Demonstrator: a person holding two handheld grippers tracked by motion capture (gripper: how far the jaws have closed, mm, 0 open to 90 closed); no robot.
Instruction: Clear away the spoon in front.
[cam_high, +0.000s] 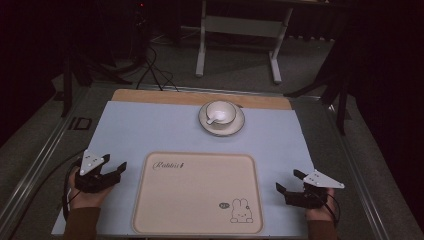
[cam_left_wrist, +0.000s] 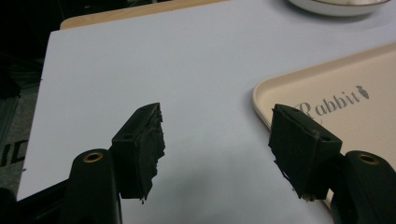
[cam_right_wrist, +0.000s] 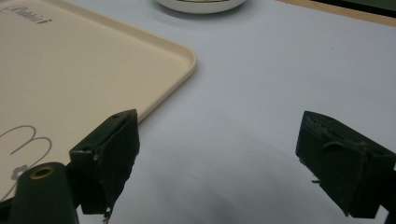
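Both grippers, L (cam_high: 116, 167) & R (cam_high: 288, 182), jaws wide open, empty, flanking beige tray (cam_high: 197, 192).

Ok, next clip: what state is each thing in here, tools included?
Left tool: open, nothing between its jaws, left of the tray.
Right tool: open, nothing between its jaws, right of the tray.
Tray: flat on the mat, nothing on it.
Cup: upright on the saucer, contents cannot be told.
Saucer: flat on the mat behind the tray, under the cup.
Mat: spread flat.
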